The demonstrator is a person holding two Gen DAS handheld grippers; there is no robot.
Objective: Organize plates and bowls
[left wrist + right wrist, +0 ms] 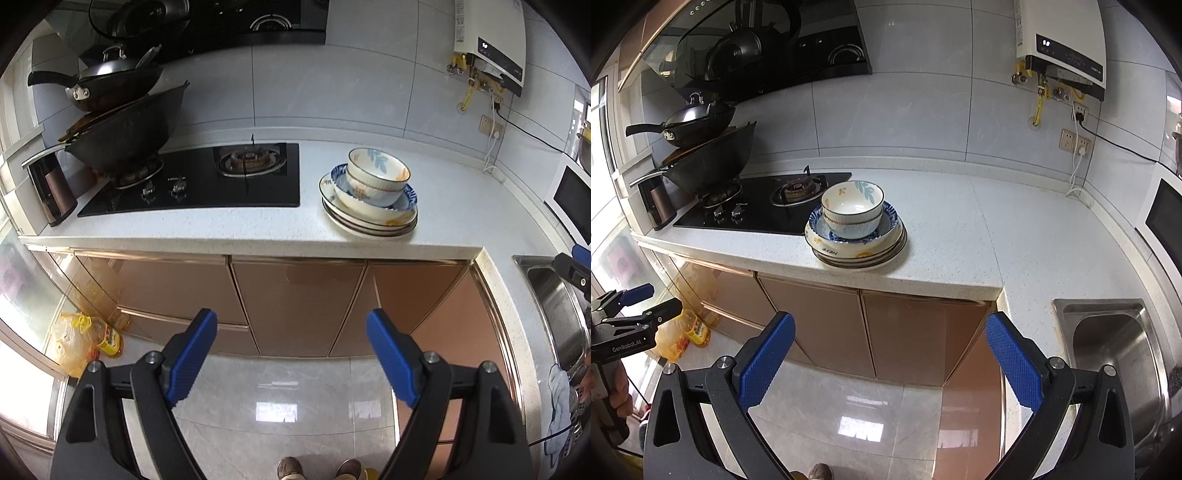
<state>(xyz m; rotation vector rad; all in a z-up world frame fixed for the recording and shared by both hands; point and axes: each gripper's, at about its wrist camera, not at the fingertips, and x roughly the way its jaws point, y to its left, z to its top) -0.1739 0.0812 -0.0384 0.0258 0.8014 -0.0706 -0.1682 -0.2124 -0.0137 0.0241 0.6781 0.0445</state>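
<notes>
Here, a stack of ceramic dishes (369,199) sits on the white speckled stone countertop (221,225), near its front edge and just to the right of the black glass gas hob (192,184). The stack stands upright, its axis vertical and every mouth facing up. At the bottom lie flat white plates with dark rims (373,225); on them rests a shallow white bowl with a blue patterned rim (855,236); on top sits a deep white bowl painted with blue leaves and orange flowers (378,173), tilted slightly to one side.

The left gripper (291,354), black with blue ribbed pads, is held wide open with nothing between its fingers, out over the glossy tiled floor (280,398) in front of the copper-coloured cabinet doors (295,302) and well apart from the dishes. The right gripper (890,354) is likewise spread wide and empty, below and in front of the counter edge.

On the far left burner, two black woks (122,125) are stacked. A stainless steel sink (1115,350) lies at the right. A yellow oil bottle (109,338) stands on the floor at the left, beside a yellow plastic bag (70,343).
</notes>
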